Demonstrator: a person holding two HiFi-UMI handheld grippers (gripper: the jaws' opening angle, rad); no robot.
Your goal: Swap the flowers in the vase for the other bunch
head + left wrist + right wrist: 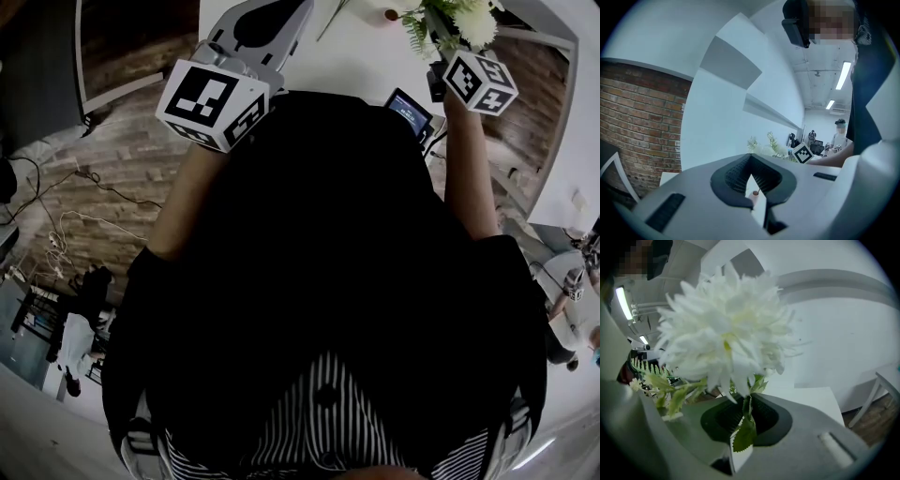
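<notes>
Inspection from the remote station.

**Right gripper** (pixel 749 404): the fingers are pinched on the stem of the white flower bunch (pixel 726 333). A green leaf (pixel 744 437) hangs down through the narrow gap behind the pinch. The bunch is held in the air, clear of the table (pixel 356 66). In the head view it sits at the top right, just beside the vase (pixel 390 13).

**Left gripper** (pixel 751 161): the fingers are pressed together with nothing between them. It hangs over the table to the left of the vase and is doing no work.

**Vase:** it shows as a small pinkish mouth at the top edge of the head view. In the left gripper view a thin line rises from it. I cannot tell whether that line is a stem inside the vase or something behind it.

**Other bunch:** a thin green stem (pixel 332 21) lies on the table left of the vase, with its head out of frame. I judge this to be part of the second bunch.

**Progress:** my reading is that the swap is about halfway, with one bunch in the grip and neither bunch clearly seated in the vase. I cannot settle whether the white bunch is leaving the vase or going in. Either way, one bunch has yet to be seated in the vase.
</notes>
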